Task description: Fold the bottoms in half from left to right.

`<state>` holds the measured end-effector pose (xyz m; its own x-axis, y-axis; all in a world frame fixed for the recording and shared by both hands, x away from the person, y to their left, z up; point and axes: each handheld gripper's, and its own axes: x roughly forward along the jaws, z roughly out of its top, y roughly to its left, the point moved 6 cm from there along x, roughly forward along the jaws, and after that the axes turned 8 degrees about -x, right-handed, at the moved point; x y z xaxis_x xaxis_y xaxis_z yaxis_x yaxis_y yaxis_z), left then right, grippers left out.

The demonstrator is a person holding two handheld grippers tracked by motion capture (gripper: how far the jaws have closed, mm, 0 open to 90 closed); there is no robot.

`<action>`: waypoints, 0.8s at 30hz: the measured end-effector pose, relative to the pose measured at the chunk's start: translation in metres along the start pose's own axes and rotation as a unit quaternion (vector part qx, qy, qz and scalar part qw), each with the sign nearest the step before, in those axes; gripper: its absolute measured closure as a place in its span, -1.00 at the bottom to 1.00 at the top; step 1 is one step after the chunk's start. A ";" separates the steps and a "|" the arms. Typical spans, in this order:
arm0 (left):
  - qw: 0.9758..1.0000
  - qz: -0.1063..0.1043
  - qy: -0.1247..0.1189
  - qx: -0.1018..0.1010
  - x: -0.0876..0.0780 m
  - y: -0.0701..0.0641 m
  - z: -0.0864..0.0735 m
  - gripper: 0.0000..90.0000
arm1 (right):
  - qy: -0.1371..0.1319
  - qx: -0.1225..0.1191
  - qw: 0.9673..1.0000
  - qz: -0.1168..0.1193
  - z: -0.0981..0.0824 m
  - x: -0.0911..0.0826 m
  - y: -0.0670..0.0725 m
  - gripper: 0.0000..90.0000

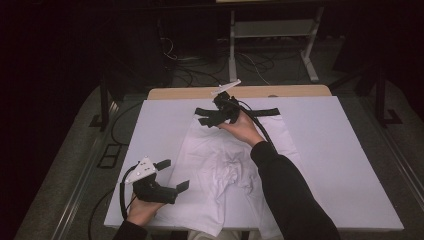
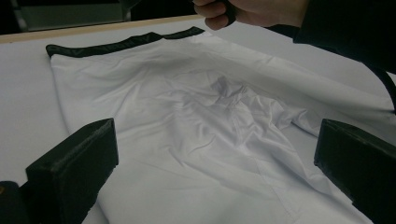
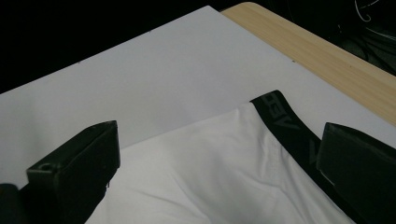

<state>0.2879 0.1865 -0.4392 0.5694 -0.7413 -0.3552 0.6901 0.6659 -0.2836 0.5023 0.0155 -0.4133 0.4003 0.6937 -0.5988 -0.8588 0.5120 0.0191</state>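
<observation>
Two grippers are held over a white garment (image 1: 225,165) that is spread on the white table cover (image 1: 345,165), its black waistband (image 1: 265,111) lying at the twelve o'clock end and its crumpled middle toward six o'clock. The left gripper (image 1: 172,175) is seen at about eight o'clock of the cloth, at its edge, with jaws spread wide and nothing between them. The right gripper (image 1: 207,116) is poised at twelve o'clock, by the waistband's corner, its jaws also wide apart and empty. Wooden table edge (image 1: 300,91) is visible beyond the cover.
</observation>
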 end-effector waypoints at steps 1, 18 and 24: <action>1.000 0.000 0.000 0.000 0.000 0.000 0.000 -1.00 | -0.001 0.001 1.000 0.000 0.000 0.001 -0.001 -1.00; 1.000 -0.002 0.000 0.001 0.000 0.000 0.000 -1.00 | -0.009 0.016 1.000 -0.014 0.004 0.014 -0.022 -1.00; 1.000 -0.003 0.001 0.002 0.000 -0.001 0.000 -1.00 | -0.006 0.023 1.000 -0.012 0.005 0.023 -0.026 -1.00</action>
<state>0.2877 0.1859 -0.4391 0.5652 -0.7447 -0.3548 0.6946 0.6617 -0.2824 0.5355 0.0208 -0.4231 0.4249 0.6861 -0.5905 -0.8334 0.5512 0.0408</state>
